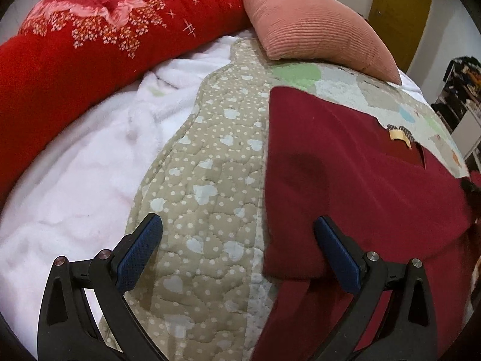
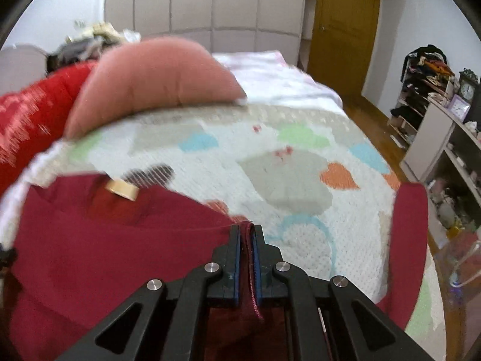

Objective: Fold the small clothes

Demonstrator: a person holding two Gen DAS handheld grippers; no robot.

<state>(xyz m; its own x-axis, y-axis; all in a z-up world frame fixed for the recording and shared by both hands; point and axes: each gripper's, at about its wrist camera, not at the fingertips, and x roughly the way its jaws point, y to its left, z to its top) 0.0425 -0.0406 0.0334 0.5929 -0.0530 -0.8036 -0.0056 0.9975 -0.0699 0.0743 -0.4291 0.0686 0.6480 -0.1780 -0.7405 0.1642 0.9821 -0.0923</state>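
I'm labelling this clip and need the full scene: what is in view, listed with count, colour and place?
garment: one, dark red, flat on the quilt, its edge clamped in the right gripper
label: one, tan, at the garment's neck
quilt: one, beige border, pastel patches, over the bed
blanket: one, white, left of the quilt
comforter: one, red with pink flowers, far left
cushion: one, pink, at the quilt's far end
door: one, yellow-brown, back wall
shelves: cluttered, right side
clock: one, dark, on the shelves
left gripper: black, blue pads, open above the quilt
right gripper: black, shut on the garment
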